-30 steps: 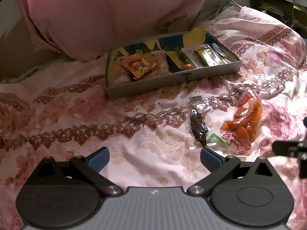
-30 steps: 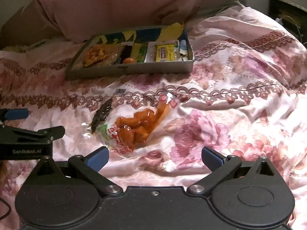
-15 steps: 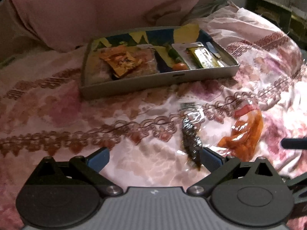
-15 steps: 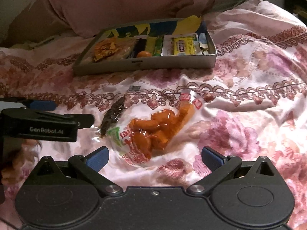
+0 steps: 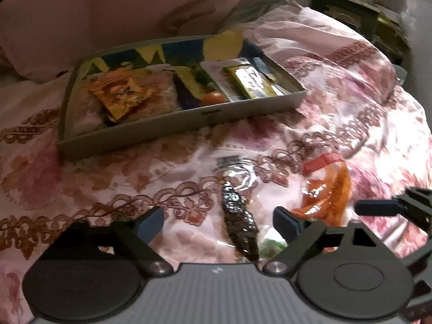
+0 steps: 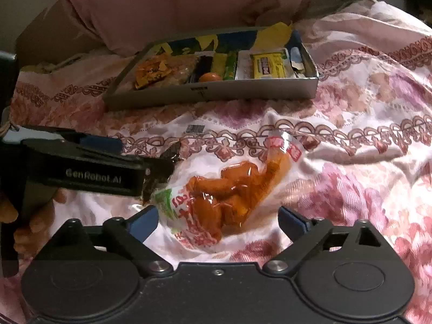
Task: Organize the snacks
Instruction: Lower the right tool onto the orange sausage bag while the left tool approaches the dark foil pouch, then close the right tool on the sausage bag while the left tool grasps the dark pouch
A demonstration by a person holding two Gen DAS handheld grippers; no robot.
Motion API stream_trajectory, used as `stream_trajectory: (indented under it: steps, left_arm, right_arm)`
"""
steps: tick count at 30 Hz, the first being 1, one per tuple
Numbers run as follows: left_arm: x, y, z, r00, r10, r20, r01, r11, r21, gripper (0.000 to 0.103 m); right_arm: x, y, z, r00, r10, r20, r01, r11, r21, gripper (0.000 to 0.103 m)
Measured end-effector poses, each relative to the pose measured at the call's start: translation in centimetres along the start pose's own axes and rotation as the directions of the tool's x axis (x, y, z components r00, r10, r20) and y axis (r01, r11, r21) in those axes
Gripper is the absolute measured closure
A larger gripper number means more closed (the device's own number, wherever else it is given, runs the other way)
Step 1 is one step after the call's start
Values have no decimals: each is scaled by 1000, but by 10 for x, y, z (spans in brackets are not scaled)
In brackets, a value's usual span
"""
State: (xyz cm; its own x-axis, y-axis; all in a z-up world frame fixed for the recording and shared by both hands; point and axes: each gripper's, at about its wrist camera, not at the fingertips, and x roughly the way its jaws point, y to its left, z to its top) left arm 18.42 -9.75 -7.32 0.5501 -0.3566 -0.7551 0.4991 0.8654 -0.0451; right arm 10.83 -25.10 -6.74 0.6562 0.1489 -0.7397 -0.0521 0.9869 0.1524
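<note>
A clear packet with a dark snack [image 5: 237, 216] lies on the flowered bedspread, between the fingers of my left gripper [image 5: 218, 222]. Its jaws are closing and the pads stand apart from the packet. A clear bag of orange snacks [image 6: 229, 189] lies just right of it, between the fingers of my right gripper [image 6: 218, 220], whose jaws are also closing without touching it. In the right wrist view the left gripper [image 6: 94, 167] covers most of the dark packet [image 6: 170, 151]. Behind them sits the grey tray [image 5: 175, 127] with several snack packs.
The tray [image 6: 216, 91] holds an orange packet [image 5: 121, 94], a small orange fruit [image 5: 213, 97] and a yellow pack [image 6: 270, 64]. A big pink pillow [image 5: 121, 8] rises behind it. Dark furniture [image 5: 351, 16] stands at the far right. A hand [image 6: 35, 216] grips the left tool.
Both grippers came forward and down over the bed. The dark packet now lies between the left fingers, the orange bag sits deeper between the right ones, and both pairs of jaws have narrowed a little.
</note>
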Motion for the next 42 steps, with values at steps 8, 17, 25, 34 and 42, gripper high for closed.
stream_trajectory:
  steps: [8, 17, 25, 34, 42]
  left_arm:
    - [4, -6, -2, 998, -46, -32, 47, 998, 43, 53]
    - [7, 0, -2, 996, -25, -84, 25, 1000, 2, 64]
    - [6, 10, 0, 993, 65, -101, -69, 997, -40, 65]
    - [11, 13, -1, 994, 59, -89, -64, 997, -47, 57]
    - [10, 9, -1, 994, 57, -94, -60, 998, -28, 65]
  right_arm:
    - [14, 9, 0, 1000, -17, -18, 16, 997, -69, 23]
    - [8, 4, 6, 999, -41, -1, 41, 997, -69, 40]
    - [16, -11, 10, 1000, 22, 2, -22, 999, 48, 36]
    - [33, -9, 14, 999, 26, -31, -23, 994, 103, 30]
    - [24, -6, 12, 999, 17, -34, -13, 991, 137, 43]
